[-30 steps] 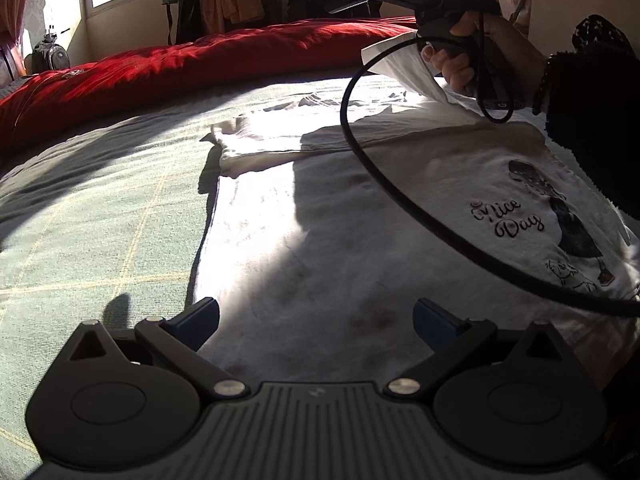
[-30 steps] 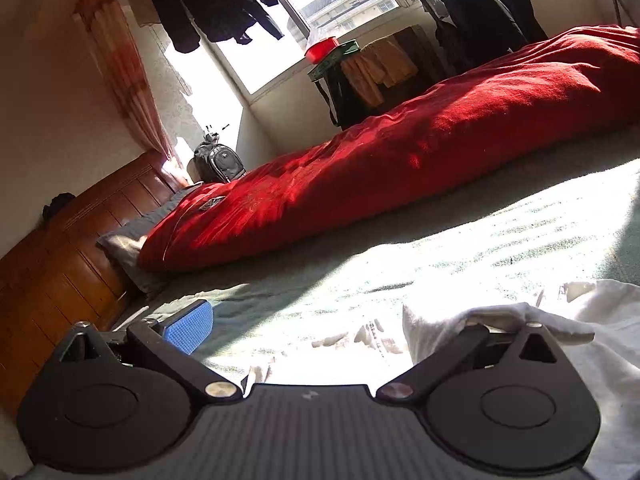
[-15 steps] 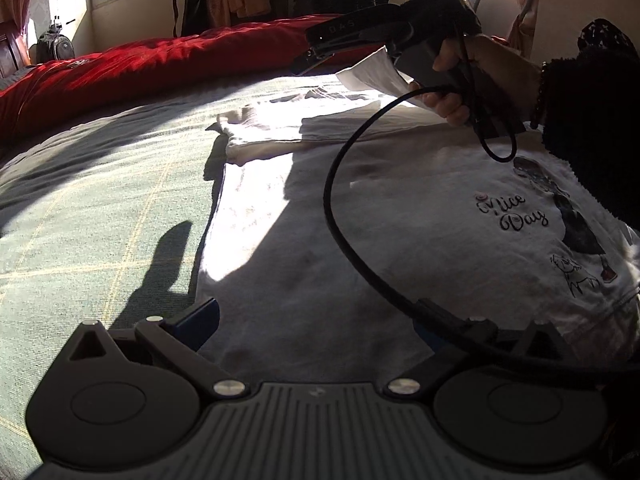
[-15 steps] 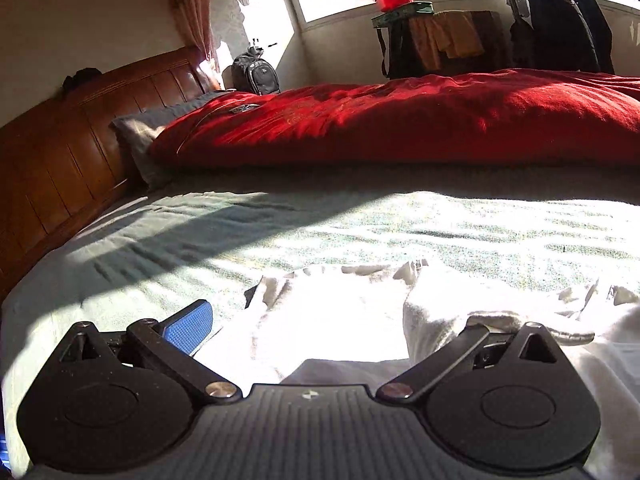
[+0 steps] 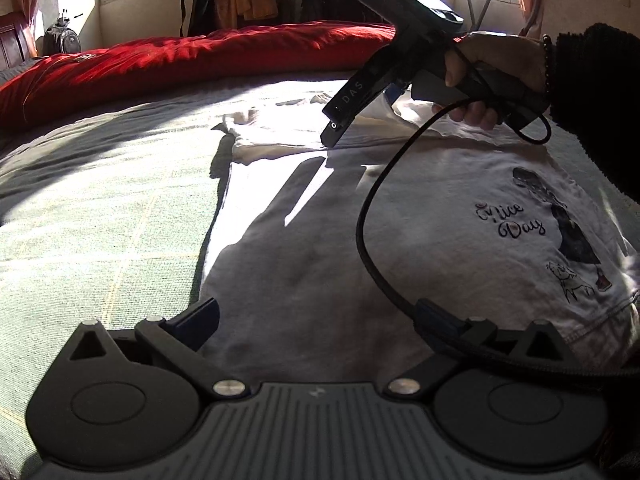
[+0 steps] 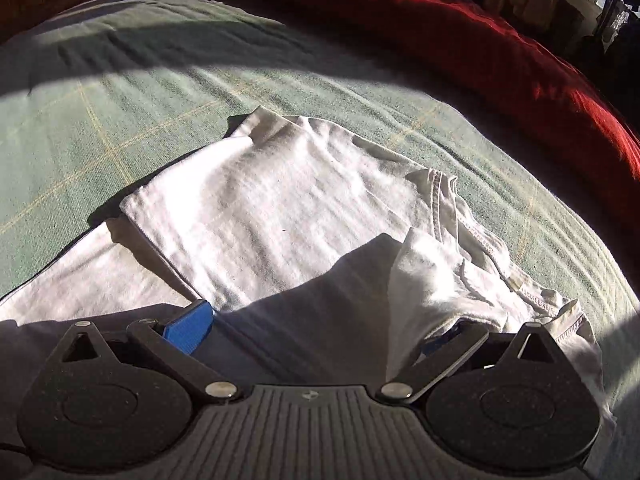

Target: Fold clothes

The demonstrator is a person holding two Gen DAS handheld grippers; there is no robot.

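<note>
The white T-shirt (image 5: 360, 248) is lying flat on the green checked bedspread (image 5: 100, 220), stretching toward twelve o'clock between the left gripper (image 5: 316, 316)'s spread fingers; the right gripper (image 6: 316, 332) is hovering wide apart over its soft, wrinkled sleeve (image 6: 280, 200).

My left gripper (image 5: 318, 312) sits low and level, jaws spread wide, nothing between the fingers. A black cable crosses its right finger (image 5: 440, 320).

In the left wrist view, my right gripper (image 5: 334, 132) is held above and ahead, tilted nose-down to the left, its tip at cloth level. My right hand (image 5: 486, 76) wraps the handle, fingers curled beneath, a dark sleeve (image 5: 596, 92) covering the wrist.

In the right wrist view, the right gripper (image 6: 316, 330) has its jaws spread wide. The left blue pad (image 6: 188, 328) is exposed; the right finger (image 6: 448, 354) is partly covered by cloth.
</note>
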